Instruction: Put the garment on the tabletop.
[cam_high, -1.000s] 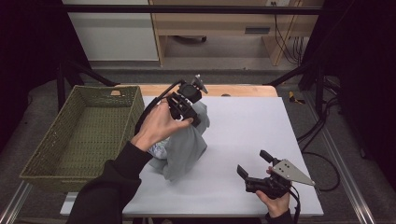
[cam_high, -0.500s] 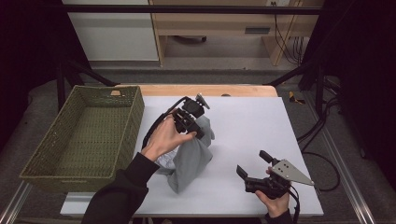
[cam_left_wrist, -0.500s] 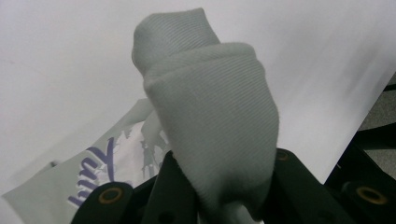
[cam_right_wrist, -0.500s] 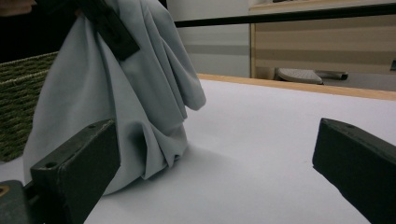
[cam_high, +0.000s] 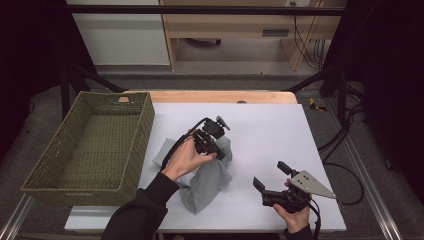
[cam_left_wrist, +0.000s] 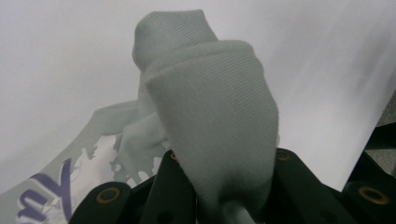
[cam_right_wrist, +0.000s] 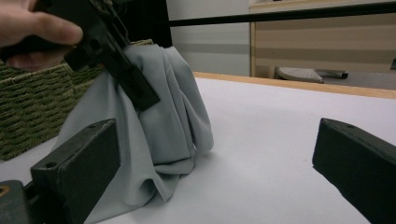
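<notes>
— Where is the cloth at this moment?

— I see the grey cloth (cam_high: 207, 177) in the lower middle of the high view, on the white table (cam_high: 270, 130). Its lower part rests on the table, and its top is lifted into a peak. To the left of it stands the green woven basket (cam_high: 90, 145), just beside the table sheet.

— And the left gripper, what does it hold?

— My left gripper (cam_high: 212, 145) has its jaws closed on a fold of the cloth. In the left gripper view the fabric (cam_left_wrist: 210, 116) rises between the two black jaws and is pinched there. A printed purple mark (cam_left_wrist: 44, 196) shows on the cloth in the lower left corner.

— The right one?

— The right gripper (cam_high: 272, 177) is in the lower right of the high view, near the cloth but apart from it. Its jaws stand wide, with nothing between them. In the right gripper view the cloth (cam_right_wrist: 159, 121) hangs at the left of the frame under the left gripper (cam_right_wrist: 112, 51).
</notes>
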